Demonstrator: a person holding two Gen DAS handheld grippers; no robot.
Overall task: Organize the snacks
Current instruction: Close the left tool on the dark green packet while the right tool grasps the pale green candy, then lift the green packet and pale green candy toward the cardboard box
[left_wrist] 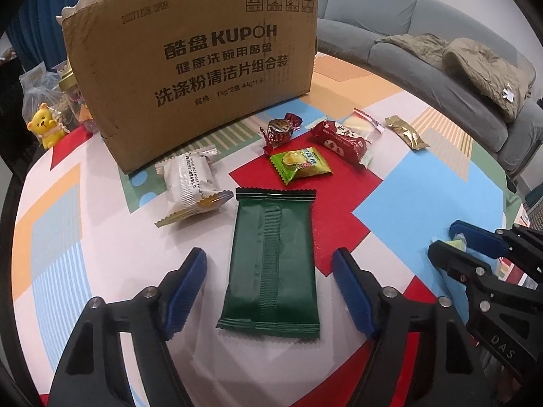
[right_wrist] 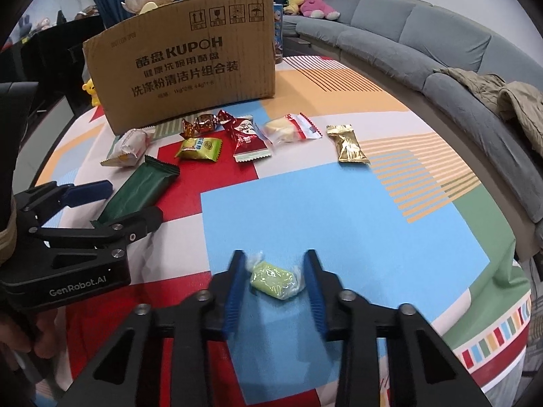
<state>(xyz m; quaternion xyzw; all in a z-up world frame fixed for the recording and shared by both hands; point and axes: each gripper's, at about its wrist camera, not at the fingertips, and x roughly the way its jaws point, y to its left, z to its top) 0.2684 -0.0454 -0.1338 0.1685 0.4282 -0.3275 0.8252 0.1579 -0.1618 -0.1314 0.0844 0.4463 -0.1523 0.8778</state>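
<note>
Green wafer packet (left_wrist: pixel 269 264) lies between parted left tongs (left_wrist: pixel 269 291); right tongs (right_wrist: pixel 274 288) flank, barely touching, a pale candy (right_wrist: pixel 274 279): pinch both centrally.

My left gripper (left_wrist: pixel 269 291) points steeply down at the tabletop (left_wrist: pixel 424 200), its blue fingers (left_wrist: pixel 185 288) standing apart on either side of the dark green packet (left_wrist: pixel 271 264) without touching it. My right gripper (right_wrist: pixel 275 279) tilts down likewise, to the right of the left, its fingers (right_wrist: pixel 234 291) drawn in close around the pale green candy (right_wrist: pixel 274 278).
</note>
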